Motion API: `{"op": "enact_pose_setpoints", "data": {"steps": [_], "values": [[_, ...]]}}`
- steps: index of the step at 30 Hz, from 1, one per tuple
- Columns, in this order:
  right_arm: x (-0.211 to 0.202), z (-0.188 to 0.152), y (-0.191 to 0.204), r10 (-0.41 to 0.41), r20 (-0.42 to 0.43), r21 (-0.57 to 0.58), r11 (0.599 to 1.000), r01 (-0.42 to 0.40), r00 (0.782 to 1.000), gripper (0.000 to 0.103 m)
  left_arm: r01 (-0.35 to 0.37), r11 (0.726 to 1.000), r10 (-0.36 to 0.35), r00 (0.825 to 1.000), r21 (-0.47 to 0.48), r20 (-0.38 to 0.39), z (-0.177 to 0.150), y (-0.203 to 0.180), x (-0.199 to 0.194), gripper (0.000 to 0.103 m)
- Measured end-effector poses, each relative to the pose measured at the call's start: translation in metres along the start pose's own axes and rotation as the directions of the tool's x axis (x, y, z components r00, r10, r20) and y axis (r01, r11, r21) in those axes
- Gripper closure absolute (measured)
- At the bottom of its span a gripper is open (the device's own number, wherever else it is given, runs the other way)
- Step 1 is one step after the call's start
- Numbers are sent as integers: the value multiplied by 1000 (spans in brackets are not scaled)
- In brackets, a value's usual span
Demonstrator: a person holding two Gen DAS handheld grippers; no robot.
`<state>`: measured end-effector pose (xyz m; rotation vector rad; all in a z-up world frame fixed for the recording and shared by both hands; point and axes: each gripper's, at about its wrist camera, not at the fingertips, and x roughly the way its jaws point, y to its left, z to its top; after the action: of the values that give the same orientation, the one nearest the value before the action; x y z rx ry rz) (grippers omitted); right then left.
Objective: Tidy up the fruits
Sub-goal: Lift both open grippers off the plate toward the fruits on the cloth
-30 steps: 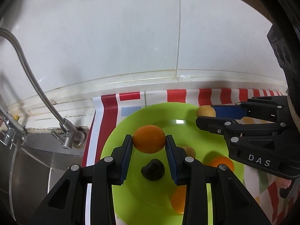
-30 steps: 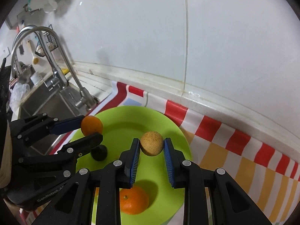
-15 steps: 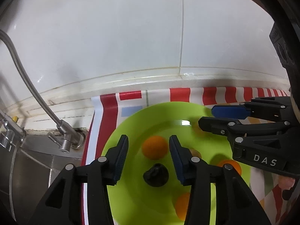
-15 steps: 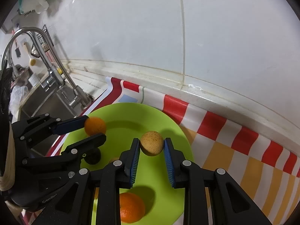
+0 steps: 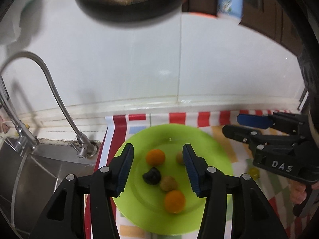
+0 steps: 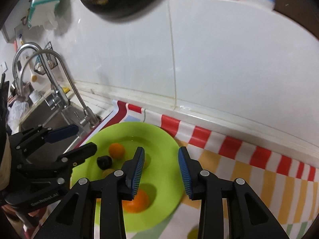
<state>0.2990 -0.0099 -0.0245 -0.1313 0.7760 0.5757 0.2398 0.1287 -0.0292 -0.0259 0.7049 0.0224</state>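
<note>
A lime green plate (image 5: 217, 159) lies on a striped cloth and holds an orange (image 5: 155, 157), a second orange (image 5: 174, 201), a dark fruit (image 5: 152, 175) and two tan fruits (image 5: 168, 183) (image 5: 179, 157). My left gripper (image 5: 158, 167) is open and empty above the plate. My right gripper (image 6: 161, 168) is open and empty above the plate's right part (image 6: 167, 139). In the right wrist view the orange (image 6: 116, 149), dark fruit (image 6: 104, 161) and nearer orange (image 6: 137, 201) show; one tan fruit is partly hidden behind the left finger.
A steel sink (image 5: 30, 171) with a curved tap (image 5: 59, 103) lies left of the plate. A white tiled wall (image 5: 179, 59) runs behind. A dark round pan (image 5: 133, 0) hangs above. A small yellow thing (image 5: 253, 172) lies on the cloth at right.
Both grippers opened and let go of their fruit: the orange and the tan fruit now lie on the plate. Both grippers have pulled back and up from the plate.
</note>
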Motion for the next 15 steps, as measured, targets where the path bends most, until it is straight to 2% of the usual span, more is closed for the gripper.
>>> {"op": "enact_pose_setpoints", "data": {"steps": [9,12,15], "values": [[-57,-24,-8,-31,74,41,999,28,997,62,13,1000,-12,997,-16,72,-10,-28,-47,45],[-80,-33,-13,-59,108,58,997,53,992,54,30,999,-28,995,-18,97,-12,-40,-64,44],[-98,-39,-17,-81,133,61,995,73,988,54,45,999,-44,993,-9,111,-12,-51,-75,42]]}}
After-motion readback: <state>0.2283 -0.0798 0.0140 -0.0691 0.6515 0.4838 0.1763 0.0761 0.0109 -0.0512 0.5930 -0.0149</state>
